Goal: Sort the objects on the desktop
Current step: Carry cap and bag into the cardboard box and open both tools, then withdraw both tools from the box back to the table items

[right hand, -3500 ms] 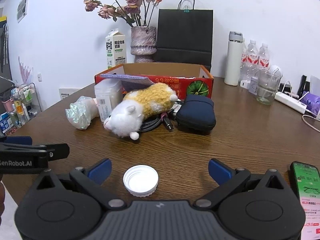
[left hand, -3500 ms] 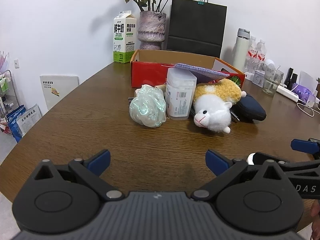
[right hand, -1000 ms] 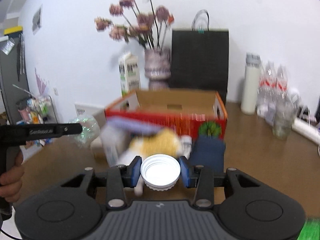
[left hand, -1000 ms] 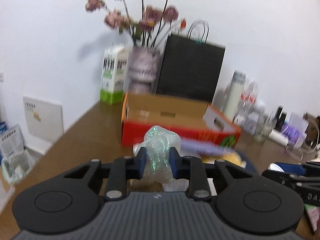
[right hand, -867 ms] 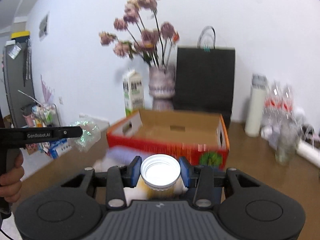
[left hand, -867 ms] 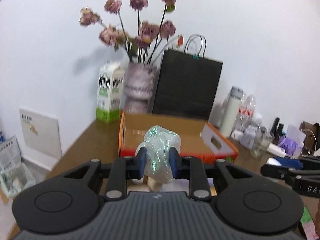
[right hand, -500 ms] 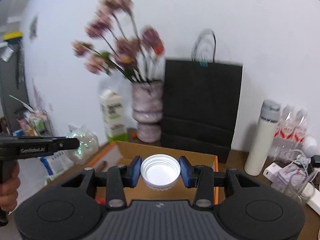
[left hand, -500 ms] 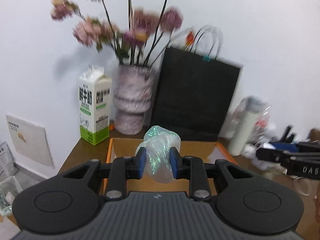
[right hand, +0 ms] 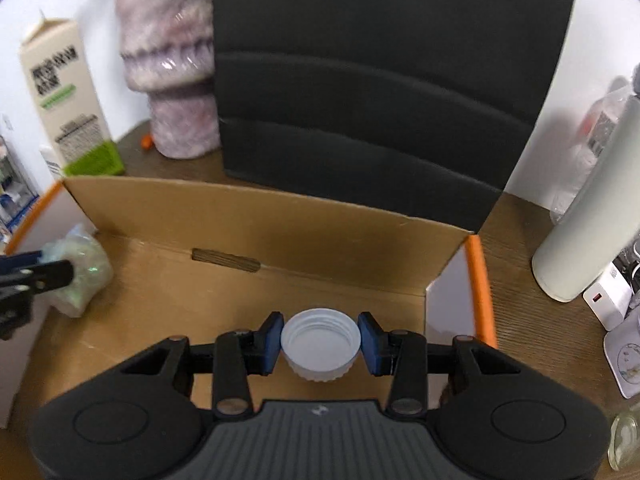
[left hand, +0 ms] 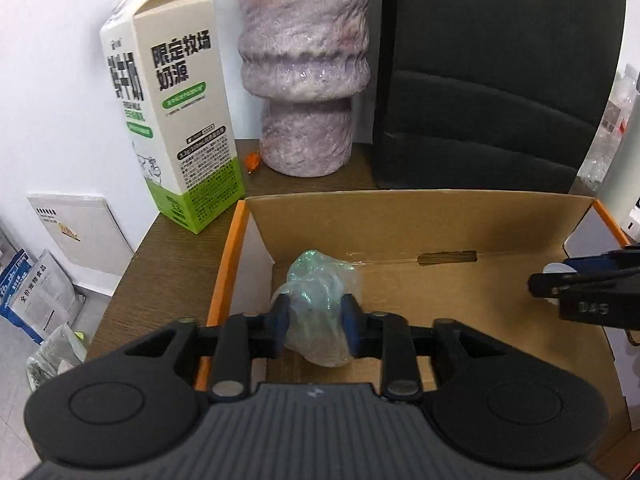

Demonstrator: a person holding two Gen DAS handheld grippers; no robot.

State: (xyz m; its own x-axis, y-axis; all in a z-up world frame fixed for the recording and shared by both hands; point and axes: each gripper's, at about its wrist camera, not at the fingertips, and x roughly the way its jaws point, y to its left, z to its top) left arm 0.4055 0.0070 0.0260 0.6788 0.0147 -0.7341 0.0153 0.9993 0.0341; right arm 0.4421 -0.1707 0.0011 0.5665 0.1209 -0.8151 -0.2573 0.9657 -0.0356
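Your left gripper (left hand: 313,322) hangs over the cardboard box (left hand: 400,216), placed for a drop inside its left end. Its fingers (left hand: 280,320) are opening, the crumpled plastic bag (left hand: 318,308) between them and touching both pads. Your right gripper (right hand: 319,342) clamps the white bottle cap (right hand: 319,338) by its rim, open side up, above the box's right end, not yet let go.
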